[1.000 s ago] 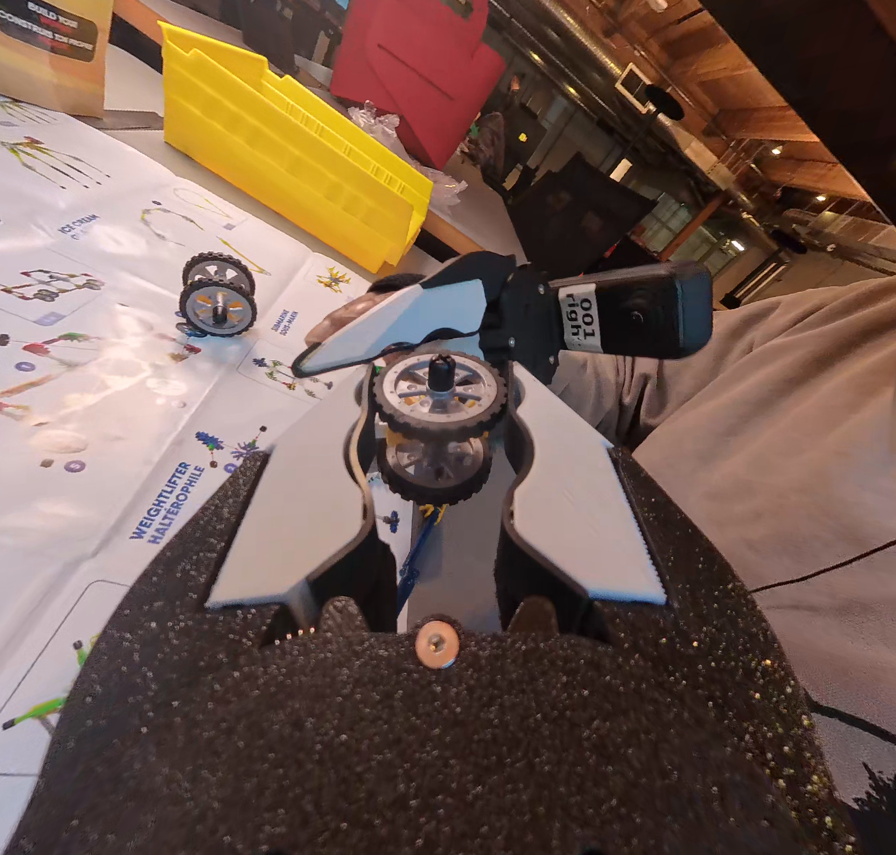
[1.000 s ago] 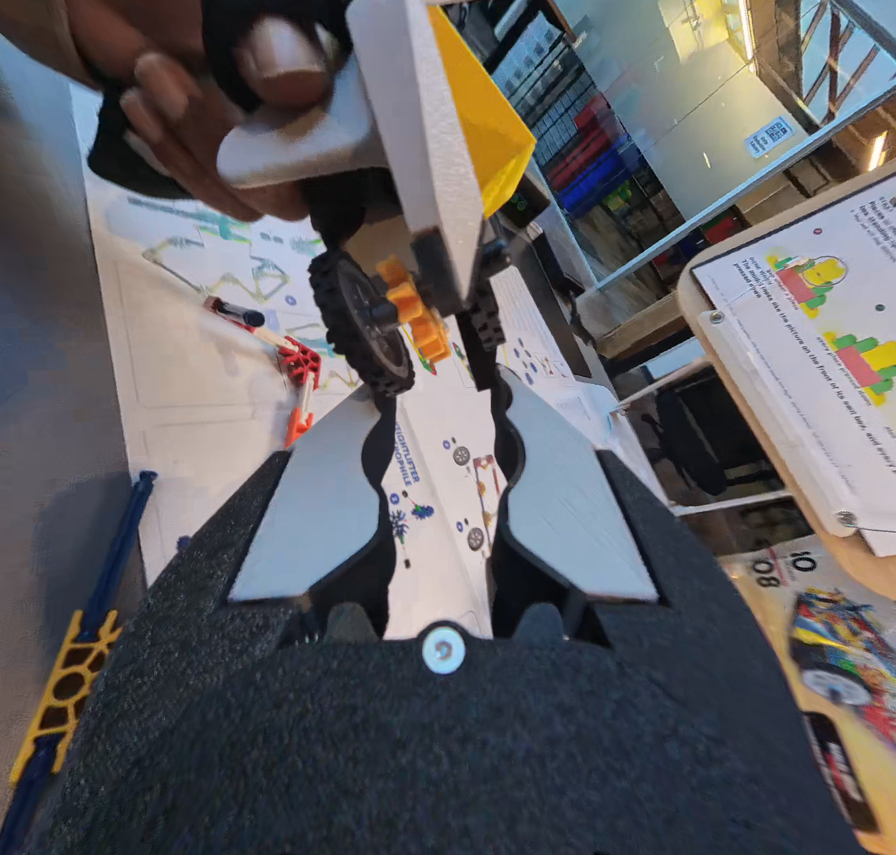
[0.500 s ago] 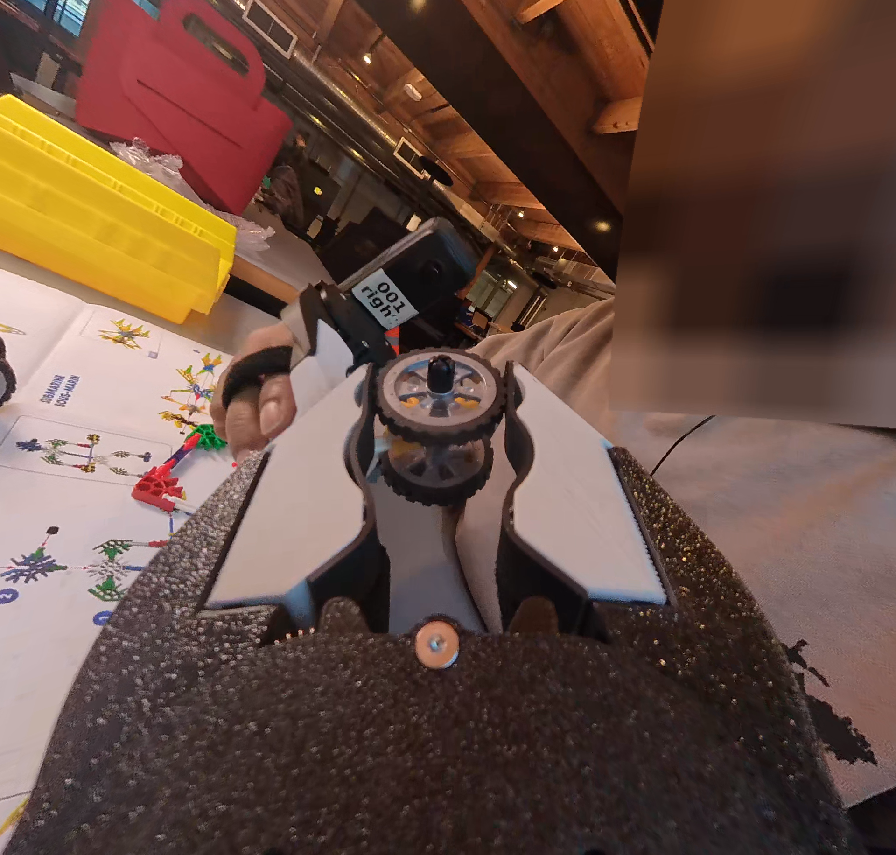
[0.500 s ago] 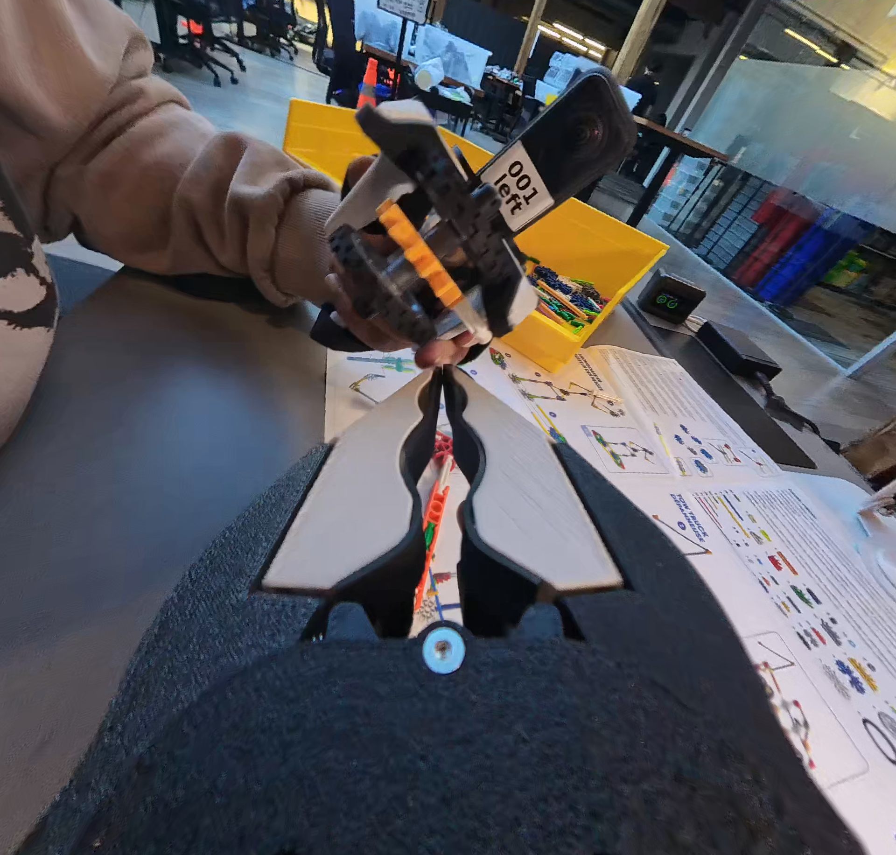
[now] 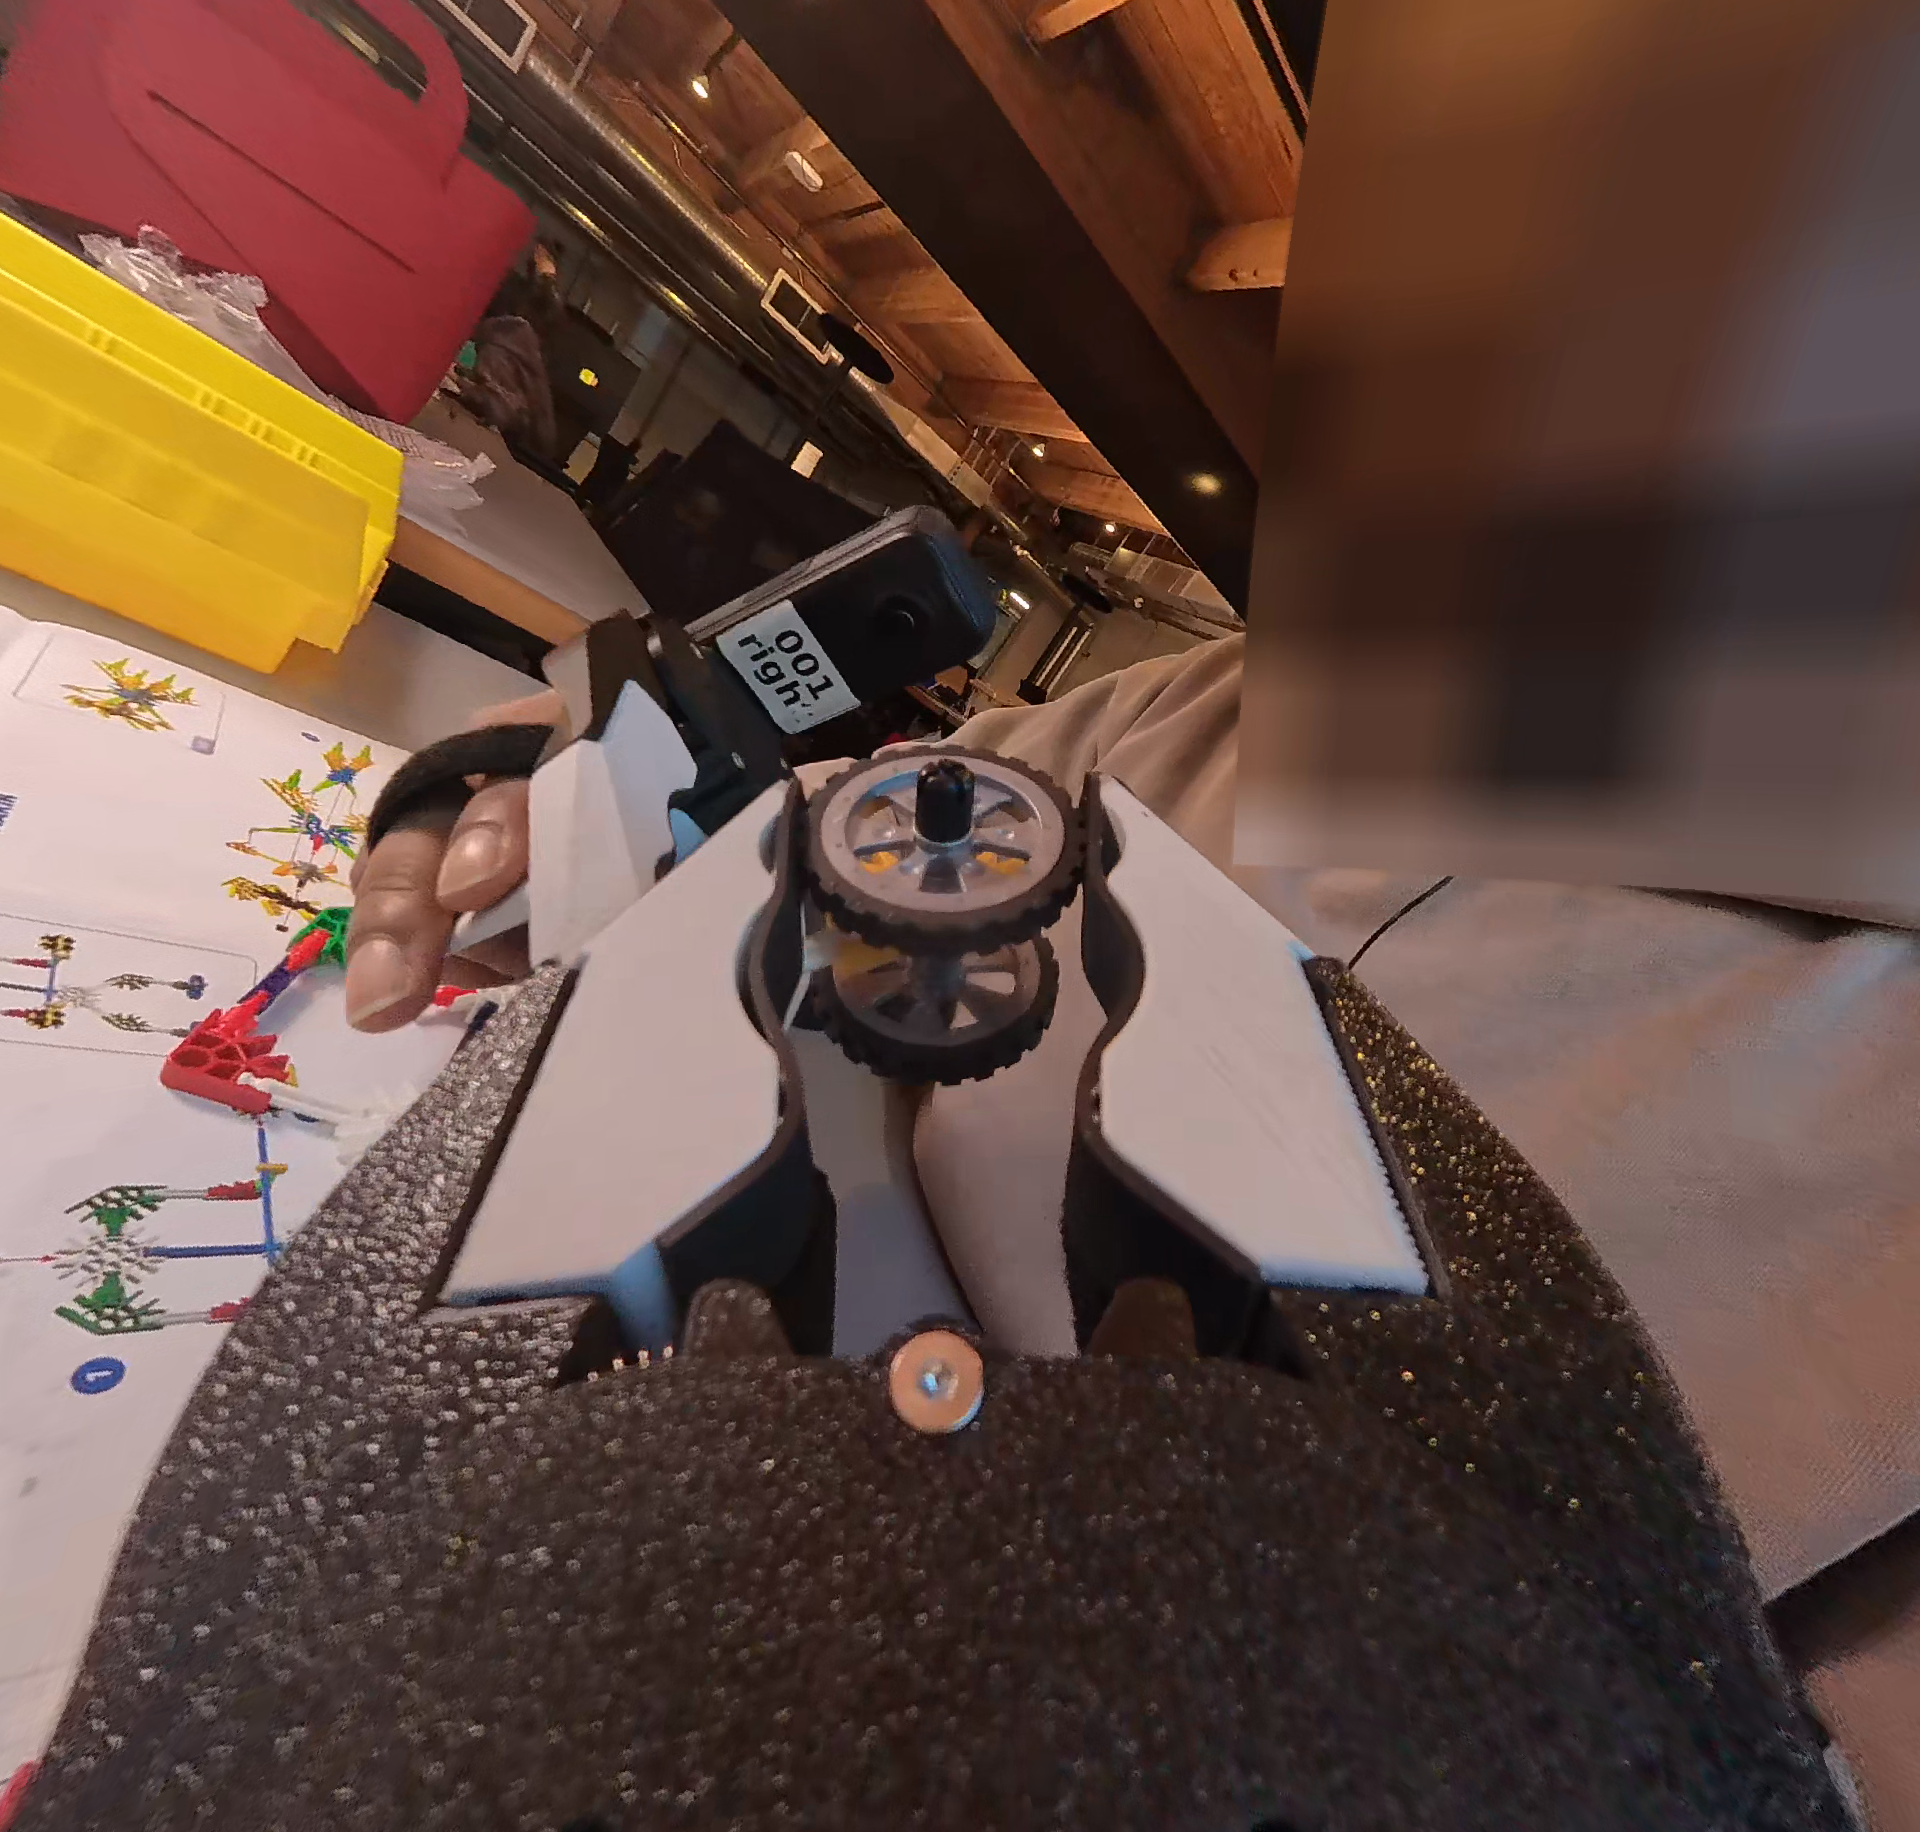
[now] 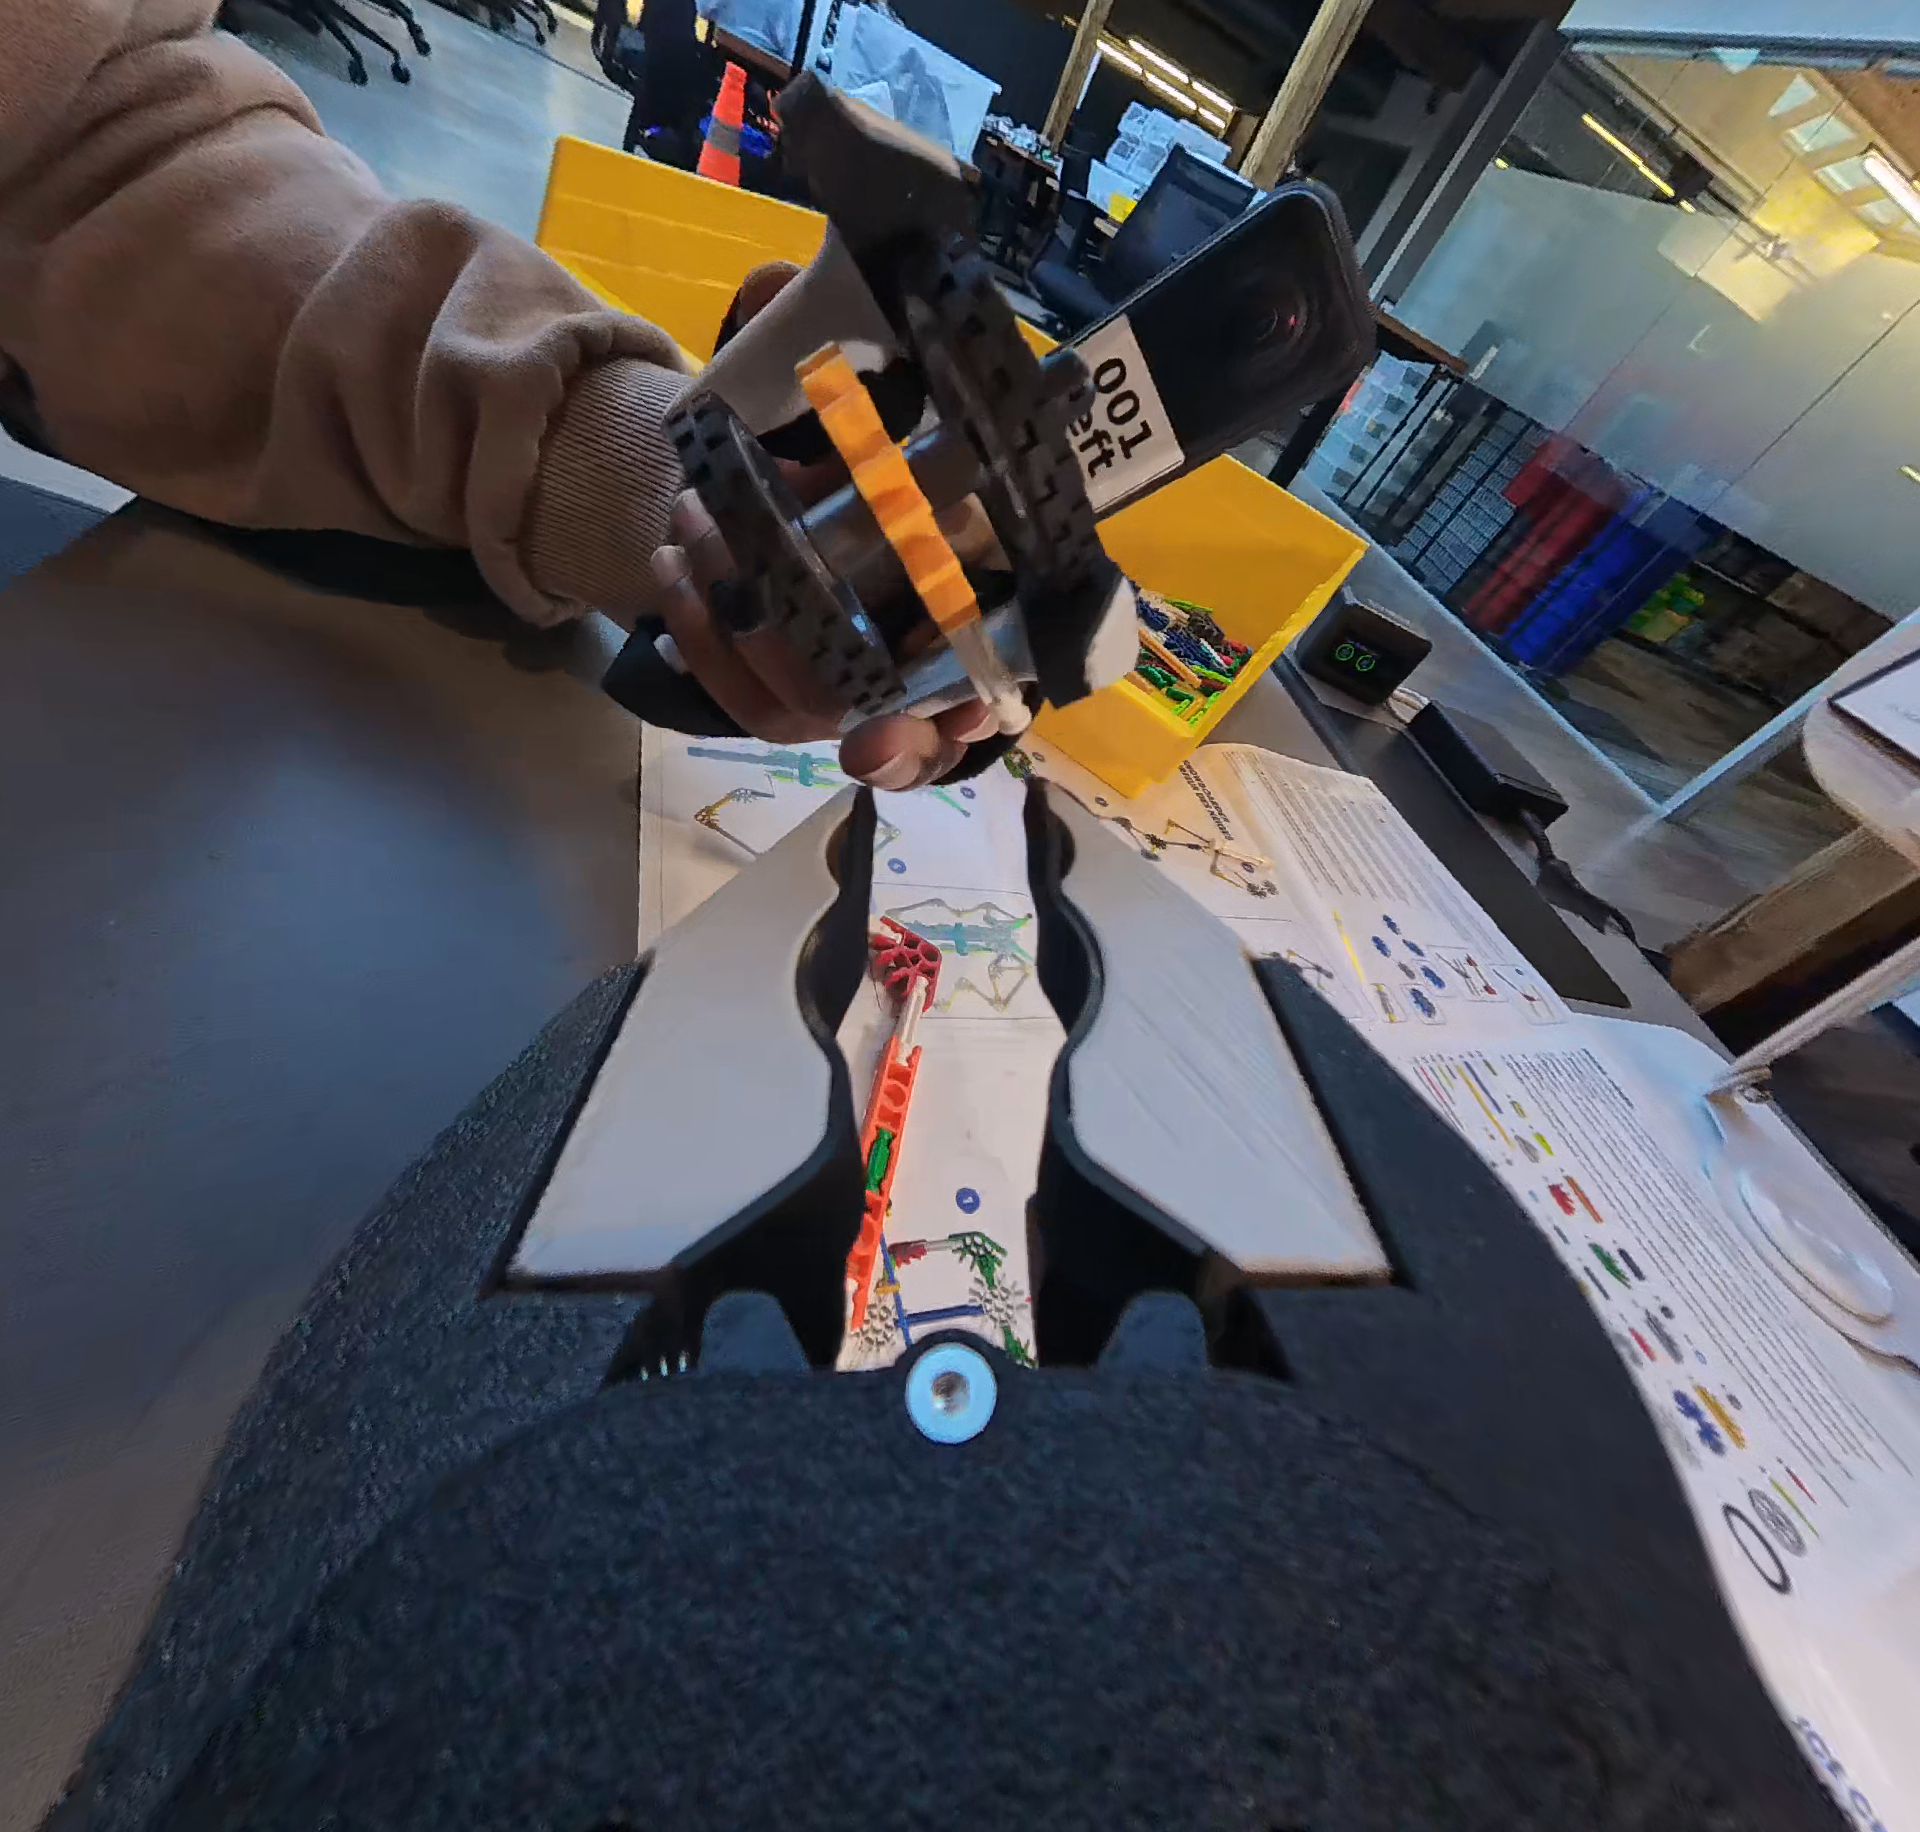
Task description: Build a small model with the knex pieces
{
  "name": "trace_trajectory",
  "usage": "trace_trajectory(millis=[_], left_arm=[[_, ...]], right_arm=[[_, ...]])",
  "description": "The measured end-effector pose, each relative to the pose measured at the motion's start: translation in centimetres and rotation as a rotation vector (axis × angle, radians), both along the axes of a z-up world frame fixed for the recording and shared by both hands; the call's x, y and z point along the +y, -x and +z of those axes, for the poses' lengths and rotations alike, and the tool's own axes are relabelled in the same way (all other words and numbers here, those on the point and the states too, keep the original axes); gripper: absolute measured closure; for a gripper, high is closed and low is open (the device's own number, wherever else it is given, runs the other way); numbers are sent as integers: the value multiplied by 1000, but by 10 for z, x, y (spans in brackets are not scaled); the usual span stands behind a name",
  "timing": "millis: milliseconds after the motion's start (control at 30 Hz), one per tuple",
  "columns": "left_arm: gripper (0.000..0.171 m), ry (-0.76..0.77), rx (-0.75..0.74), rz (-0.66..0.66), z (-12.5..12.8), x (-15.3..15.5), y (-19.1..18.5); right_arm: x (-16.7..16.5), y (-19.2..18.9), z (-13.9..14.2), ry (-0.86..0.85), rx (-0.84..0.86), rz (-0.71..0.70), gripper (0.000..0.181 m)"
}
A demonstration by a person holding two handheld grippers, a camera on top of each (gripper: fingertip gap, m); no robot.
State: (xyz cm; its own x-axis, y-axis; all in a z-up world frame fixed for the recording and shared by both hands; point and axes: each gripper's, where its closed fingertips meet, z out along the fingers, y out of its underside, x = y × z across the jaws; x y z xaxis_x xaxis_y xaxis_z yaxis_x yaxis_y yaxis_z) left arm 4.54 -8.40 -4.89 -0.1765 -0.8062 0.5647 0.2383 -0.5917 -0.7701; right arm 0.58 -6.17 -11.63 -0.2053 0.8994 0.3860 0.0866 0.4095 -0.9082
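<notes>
Between the fingers of the left gripper (image 5: 940, 883) sits a wheel pair (image 5: 935, 915): two black-tyred wheels on one axle with an orange gear (image 6: 888, 494) between them, clamped at the tyres and held up off the table. Over the instruction sheet (image 6: 1351, 951), the right gripper (image 6: 945, 816) is part-way open with nothing in it, its tips just below the wheels and above a red and orange rod piece (image 6: 894, 1044). Judging by this, the wheels are assembled and in hand while that rod piece lies unjoined; the yellow bin (image 6: 1226, 577) behind holds more parts.
</notes>
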Motion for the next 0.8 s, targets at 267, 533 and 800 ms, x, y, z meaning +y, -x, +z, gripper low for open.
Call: trace_trajectory(millis=[267,533,800], left_arm=[[121,-316,579,184,-55,7,-6],[121,-813,1048,248,-93,4,-2],[121,-747,986,290,-84,11,2]], right_arm=[[39,-10,-19,-58,-97,-134,150],[48,-31,-26,26,-201,-66,150],[4,-44,-27,93,-331,126,133]])
